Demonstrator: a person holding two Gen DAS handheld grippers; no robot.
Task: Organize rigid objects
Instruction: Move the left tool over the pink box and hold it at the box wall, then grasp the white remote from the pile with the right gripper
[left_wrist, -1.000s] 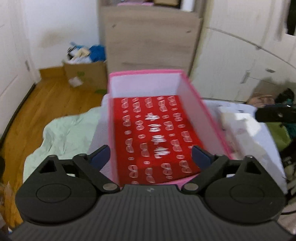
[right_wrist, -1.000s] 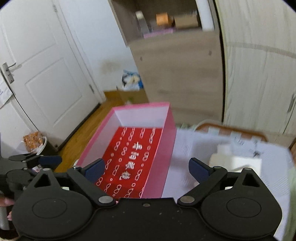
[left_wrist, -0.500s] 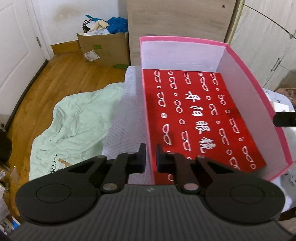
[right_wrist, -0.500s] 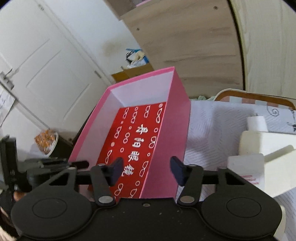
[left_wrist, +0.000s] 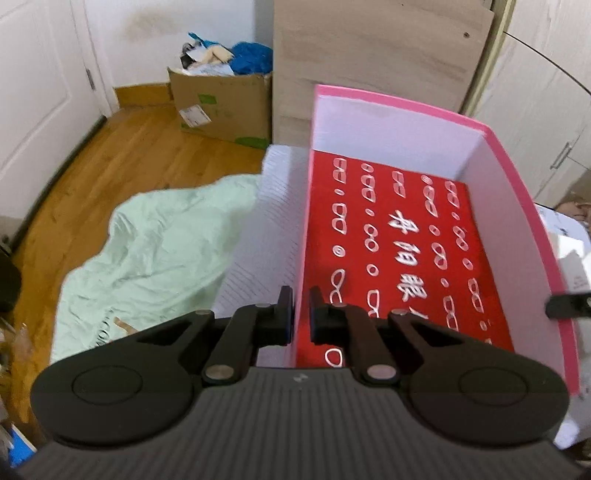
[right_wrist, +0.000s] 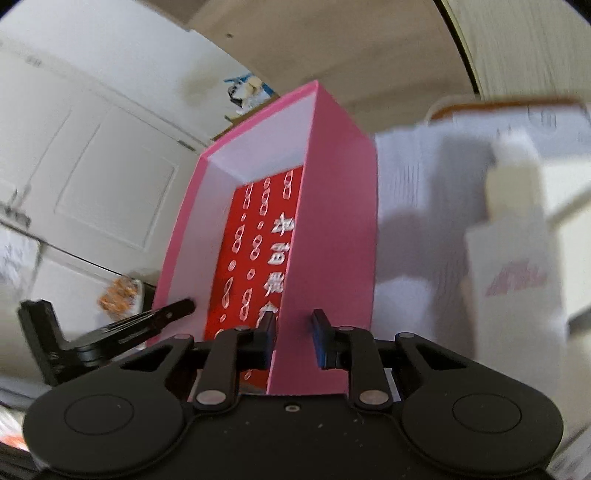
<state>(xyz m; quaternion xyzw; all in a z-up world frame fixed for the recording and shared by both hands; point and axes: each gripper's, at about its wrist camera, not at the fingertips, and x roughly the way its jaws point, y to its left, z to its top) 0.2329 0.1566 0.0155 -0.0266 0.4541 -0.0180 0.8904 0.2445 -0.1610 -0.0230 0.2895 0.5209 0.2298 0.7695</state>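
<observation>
A pink box (left_wrist: 509, 206) with white inner walls and a red printed sheet (left_wrist: 399, 251) on its bottom stands on a white quilted surface (left_wrist: 266, 229). My left gripper (left_wrist: 301, 314) is shut on the near end of the box's left wall. My right gripper (right_wrist: 293, 328) straddles the near end of the right wall (right_wrist: 332, 206). Its jaws are closing, and a gap still shows at the outer finger. One finger of the right gripper pokes into the left wrist view (left_wrist: 569, 306). The left gripper (right_wrist: 147, 321) shows in the right wrist view.
A pale green cloth (left_wrist: 147, 240) lies on the wooden floor to the left. A full cardboard box (left_wrist: 221, 107) stands by a wooden cabinet (left_wrist: 369, 55). Blurred white boxes (right_wrist: 517, 258) stand right of the pink box. White doors close off the left side.
Both grippers came down to the box's near end. The left one went from wide open to shut on the left wall. The right one rolled and narrowed around the right wall.
</observation>
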